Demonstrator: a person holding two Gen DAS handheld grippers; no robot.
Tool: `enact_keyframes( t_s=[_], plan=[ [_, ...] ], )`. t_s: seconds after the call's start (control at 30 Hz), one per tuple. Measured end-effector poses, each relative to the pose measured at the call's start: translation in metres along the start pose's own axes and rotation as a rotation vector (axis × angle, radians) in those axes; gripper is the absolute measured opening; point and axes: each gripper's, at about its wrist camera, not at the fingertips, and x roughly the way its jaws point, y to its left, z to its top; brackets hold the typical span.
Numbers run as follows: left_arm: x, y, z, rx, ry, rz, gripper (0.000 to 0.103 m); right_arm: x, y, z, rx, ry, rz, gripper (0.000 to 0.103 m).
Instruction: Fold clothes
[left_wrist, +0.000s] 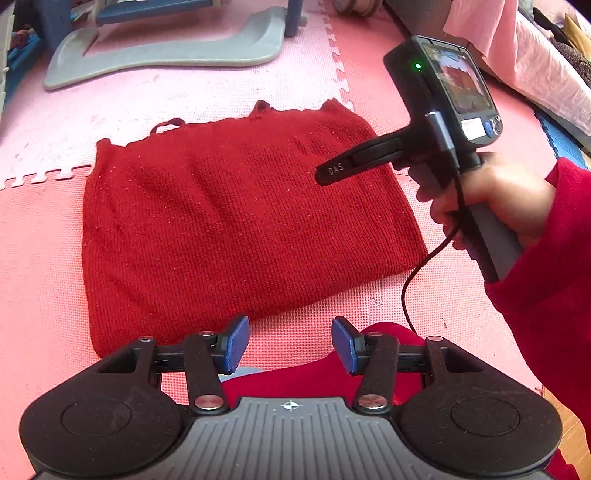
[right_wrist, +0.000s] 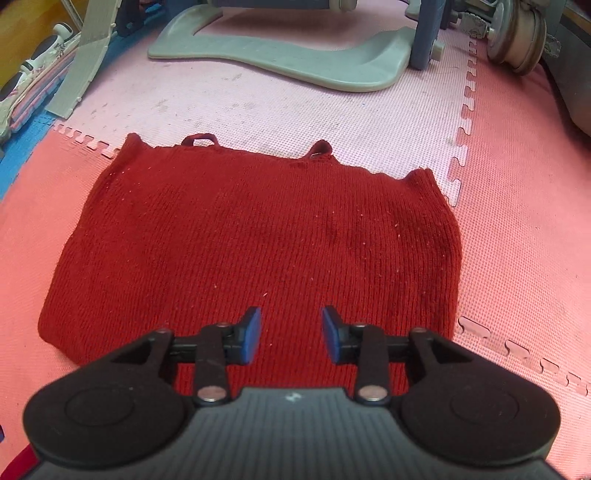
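1. A red knit garment (right_wrist: 255, 254) lies folded flat in a rough rectangle on a floor of pink foam mats (right_wrist: 517, 229).
2. Two small loops stick out along its far edge, and its corners there rise into short points.
3. The garment straddles the toothed seam between a pale pink mat and a deeper salmon one.
4. The left claw (left_wrist: 290, 345) hangs above the mat just off the garment's near edge, its blue pads (left_wrist: 236, 343) spread apart with nothing between them.
5. Red cloth of the person's clothing shows below and behind that claw.
6. The right claw (right_wrist: 291, 336) hovers over the near part of the garment, its blue pads (right_wrist: 251, 338) parted and clear of the knit; nothing is pinched.
7. In the left wrist view the person's right hand (left_wrist: 495, 199), in a red sleeve (left_wrist: 554, 288), grips the right tool's handle beside the garment's right edge.
8. A black cable (left_wrist: 424, 266) droops from that tool toward the mat.
9. A grey plastic base (right_wrist: 295, 62) rests on the pale mat beyond the garment, well apart from it.
10. Pink fabric (left_wrist: 517, 55) is heaped at the far right in the left wrist view.
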Motion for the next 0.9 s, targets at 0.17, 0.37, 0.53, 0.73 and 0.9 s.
enact_keyframes(
  t_s=[0.17,0.37,0.53,0.73,0.9],
  plan=[
    [-0.004,0.013,-0.007,-0.043,-0.008,0.011,0.052,0.005,0.019,-0.009,0.001,0.010,0.049,0.036],
    [0.007,0.041,-0.002,-0.068,0.010,-0.004,0.052,0.024,0.062,0.003,-0.053,0.022,0.064,0.036],
    [0.021,0.064,0.007,-0.059,0.059,-0.029,0.052,0.041,0.087,0.011,-0.048,0.046,0.049,0.036],
    [0.037,0.085,0.020,-0.061,0.075,-0.043,0.052,0.069,0.099,0.029,-0.047,0.069,0.027,0.034],
    [0.049,0.087,0.023,-0.066,0.085,-0.080,0.052,0.091,0.096,0.045,-0.038,0.070,0.009,0.032]
  ],
)
